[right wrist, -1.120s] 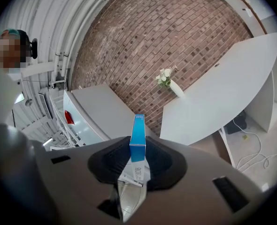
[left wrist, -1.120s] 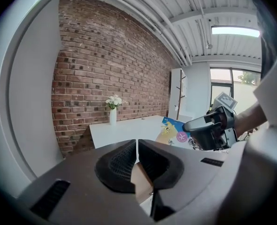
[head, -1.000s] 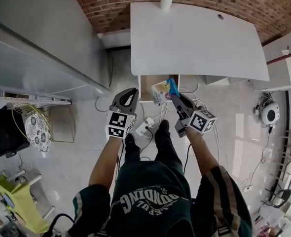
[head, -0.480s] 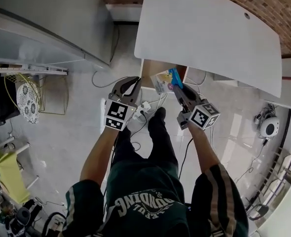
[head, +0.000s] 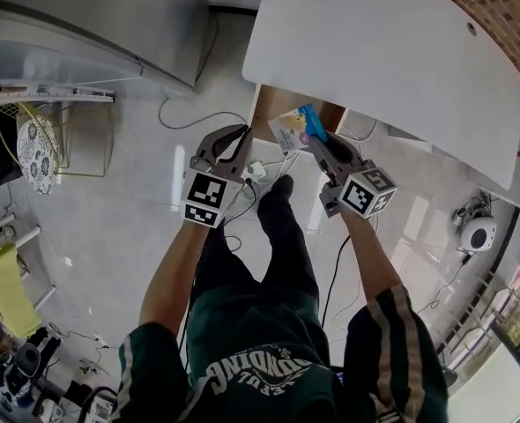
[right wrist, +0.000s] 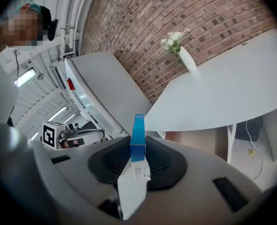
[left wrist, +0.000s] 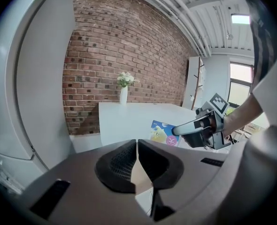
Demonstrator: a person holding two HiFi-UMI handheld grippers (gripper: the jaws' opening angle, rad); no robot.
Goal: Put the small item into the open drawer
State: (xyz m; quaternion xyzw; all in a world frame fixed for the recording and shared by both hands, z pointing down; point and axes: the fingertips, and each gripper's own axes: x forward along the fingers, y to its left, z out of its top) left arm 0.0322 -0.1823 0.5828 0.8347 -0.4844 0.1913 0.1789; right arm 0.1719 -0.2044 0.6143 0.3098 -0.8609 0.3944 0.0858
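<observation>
The small item is a flat box (head: 293, 127) with a blue edge and a yellow-and-pink cartoon print. My right gripper (head: 317, 142) is shut on it and holds it on edge just in front of the open drawer (head: 278, 101), whose wooden inside shows under the white table (head: 392, 51). Along the right gripper view the box's blue edge (right wrist: 138, 137) stands upright between the pads of the right gripper (right wrist: 138, 147), with the drawer (right wrist: 199, 142) ahead to the right. My left gripper (head: 241, 137) hangs shut and empty beside it on the left. The left gripper view shows the left gripper (left wrist: 137, 143) and the box (left wrist: 163, 132).
A vase of white flowers (left wrist: 123, 91) stands at the table's far end by the brick wall. A large grey cabinet (head: 92, 16) fills the left. A power strip and cables (head: 260, 169) lie on the floor by the person's feet (head: 282, 188). A wire rack (head: 40, 144) stands at far left.
Both grippers have sunk together toward the floor, the right one still gripping the box. In the head view the table and drawer front have drawn closer to the box.
</observation>
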